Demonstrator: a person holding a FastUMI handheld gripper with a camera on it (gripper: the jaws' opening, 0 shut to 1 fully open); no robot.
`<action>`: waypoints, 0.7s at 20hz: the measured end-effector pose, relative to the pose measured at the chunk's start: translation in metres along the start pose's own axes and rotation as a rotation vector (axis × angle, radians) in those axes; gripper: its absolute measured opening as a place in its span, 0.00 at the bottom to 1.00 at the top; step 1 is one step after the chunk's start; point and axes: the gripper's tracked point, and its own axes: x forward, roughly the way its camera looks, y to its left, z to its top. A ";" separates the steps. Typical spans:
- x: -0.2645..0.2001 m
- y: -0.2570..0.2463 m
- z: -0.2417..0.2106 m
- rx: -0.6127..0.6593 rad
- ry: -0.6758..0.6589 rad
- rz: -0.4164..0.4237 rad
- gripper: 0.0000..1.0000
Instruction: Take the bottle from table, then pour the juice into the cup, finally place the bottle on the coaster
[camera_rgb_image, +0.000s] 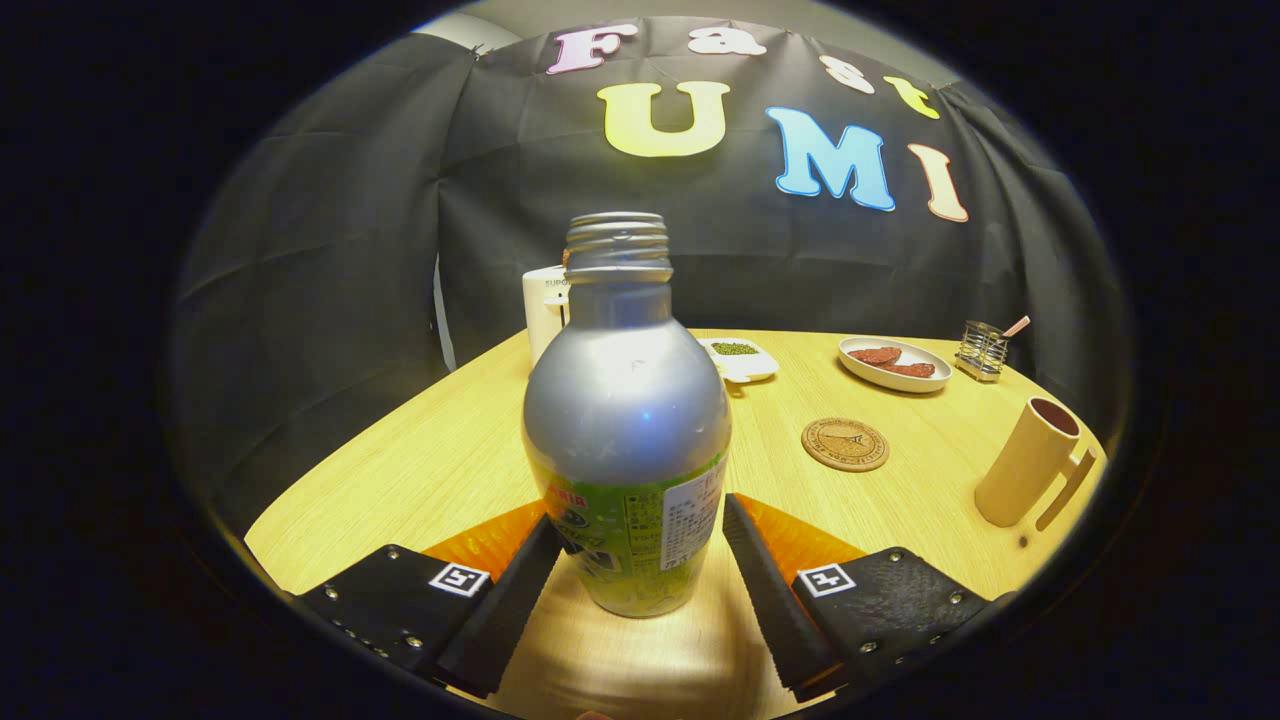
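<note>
Count: one bottle (627, 420), one cup (1028, 461), one coaster (845, 444), two dishes, one white container (543, 310), one small wire holder (981, 350), all on one wooden worktop (430, 460).
Tongs: the tongs (637, 548) stood apart, a finger on either side of the bottle's lower body; the left finger looked to touch the label, while a thin gap showed at the right one, so they were not clamped on it.
Bottle: it stood upright on the worktop between the fingers, cap off, threaded neck open, silver above and a green label below.
Cup: a tan mug with a handle stood well to the right of the bottle, near the worktop's right edge.
Coaster: a round, cork-coloured coaster lay flat between bottle and cup, beyond the right finger, apart from both.
Dishes: a white dish of green bits (740, 358) sat just behind the bottle's right shoulder; an oval plate of reddish pieces (893, 363) lay farther right, beside the wire holder.
Open room: bare worktop stretched left of the bottle to the edge, and around the coaster.
Hidden: the bottle covered part of the white container; any liquid inside bottle or cup could not be made out.
</note>
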 end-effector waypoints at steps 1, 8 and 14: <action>-0.001 0.001 0.000 0.007 -0.001 0.002 0.96; 0.002 0.006 0.002 0.026 0.022 0.039 0.80; 0.005 0.011 0.022 0.103 0.047 0.078 0.76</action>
